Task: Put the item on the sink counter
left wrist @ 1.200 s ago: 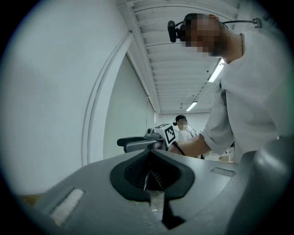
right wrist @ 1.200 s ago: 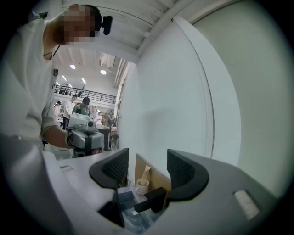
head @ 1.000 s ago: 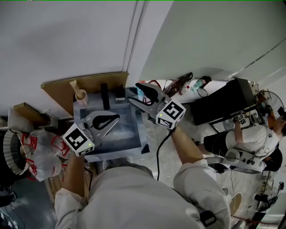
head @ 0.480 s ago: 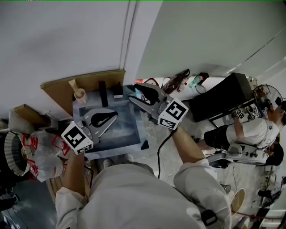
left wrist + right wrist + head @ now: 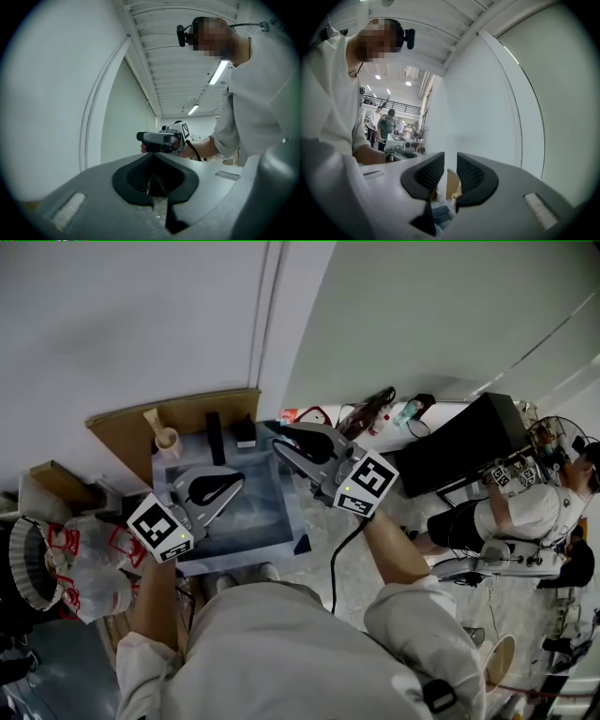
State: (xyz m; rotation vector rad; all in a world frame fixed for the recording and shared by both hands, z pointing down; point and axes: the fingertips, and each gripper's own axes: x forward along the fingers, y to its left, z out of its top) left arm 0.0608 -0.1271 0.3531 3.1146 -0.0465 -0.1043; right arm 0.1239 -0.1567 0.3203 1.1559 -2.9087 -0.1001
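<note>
A bluish item (image 5: 442, 215) lay low on the sink surface just beneath the right tongs (image 5: 450, 174); the head view did not show it clearly. Those tongs (image 5: 279, 438) had just been closing, and a narrow gap remained with nothing between the jaws. Beside them on the back of the surface stood a wooden cup (image 5: 169, 439) and two black blocks (image 5: 216, 436), against a brown board (image 5: 192, 413). The left tongs (image 5: 241, 485) were fully closed and empty, held level over the grey sink (image 5: 230, 557). Plastic bags (image 5: 89, 559) sat to the left.
</note>
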